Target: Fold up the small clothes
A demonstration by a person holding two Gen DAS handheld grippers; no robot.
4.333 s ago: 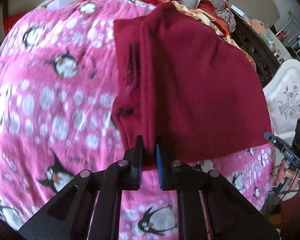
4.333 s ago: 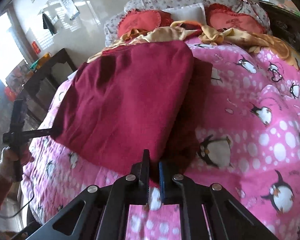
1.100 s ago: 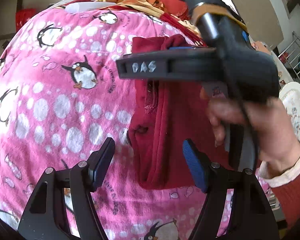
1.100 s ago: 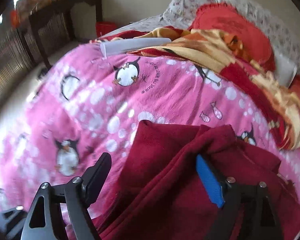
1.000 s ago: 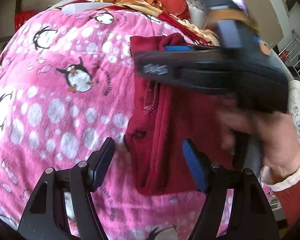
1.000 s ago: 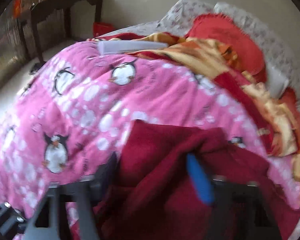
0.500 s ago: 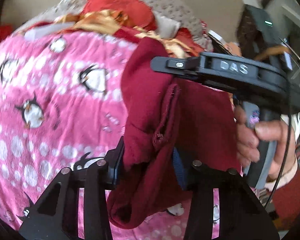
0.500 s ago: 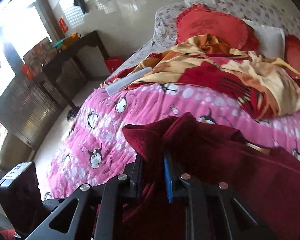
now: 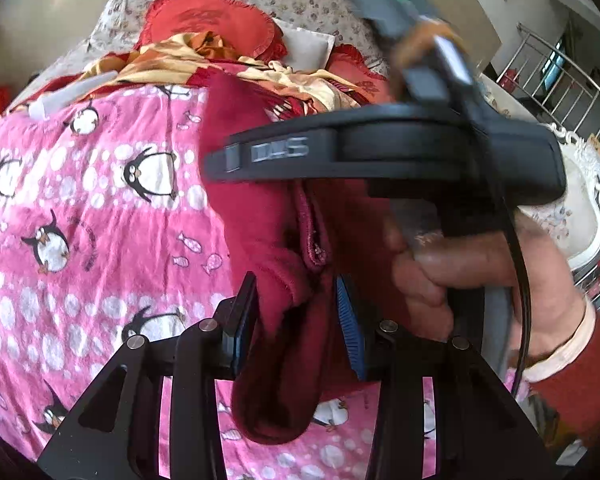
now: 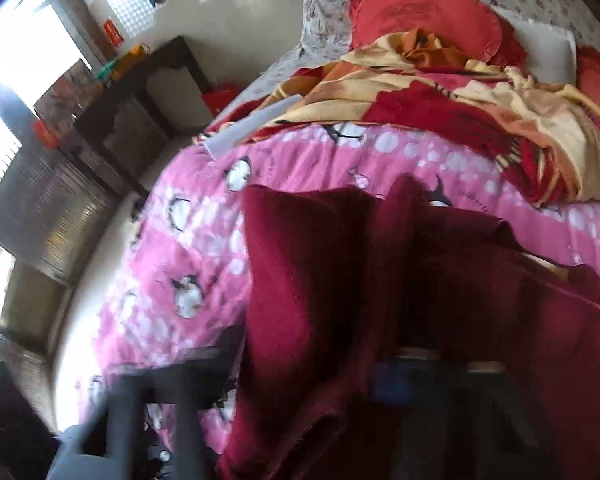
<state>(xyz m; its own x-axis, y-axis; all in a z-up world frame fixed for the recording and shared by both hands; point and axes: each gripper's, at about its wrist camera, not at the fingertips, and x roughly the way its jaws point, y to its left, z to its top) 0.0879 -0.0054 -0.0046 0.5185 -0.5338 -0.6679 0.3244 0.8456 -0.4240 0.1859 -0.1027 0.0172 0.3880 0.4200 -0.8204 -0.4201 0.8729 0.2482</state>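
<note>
Dark red knit garment (image 9: 260, 248) lifted off the pink penguin blanket (image 9: 100, 208), one bunched edge in each tool.

Soft, thick, limp and fuzzy by the look: likely light, sagging wherever unsupported, grippy rather than slippery, not fragile. Best taken at the hemmed edge and corners, several layers pinched together, never mid-panel. Deep maroon, plush nap, stitched seam showing just above the left gripper (image 9: 296, 312), folds hanging below it toward the blanket. Left gripper clamped on a thick wad of the garment, blue pads pressing both sides. Right gripper (image 10: 312, 380) blurred, recently reopening a little, cloth draped between its fingers; grip there impossible to tell. Above the blanket's near half, garment partly raised, remainder trailing on the blanket.
</note>
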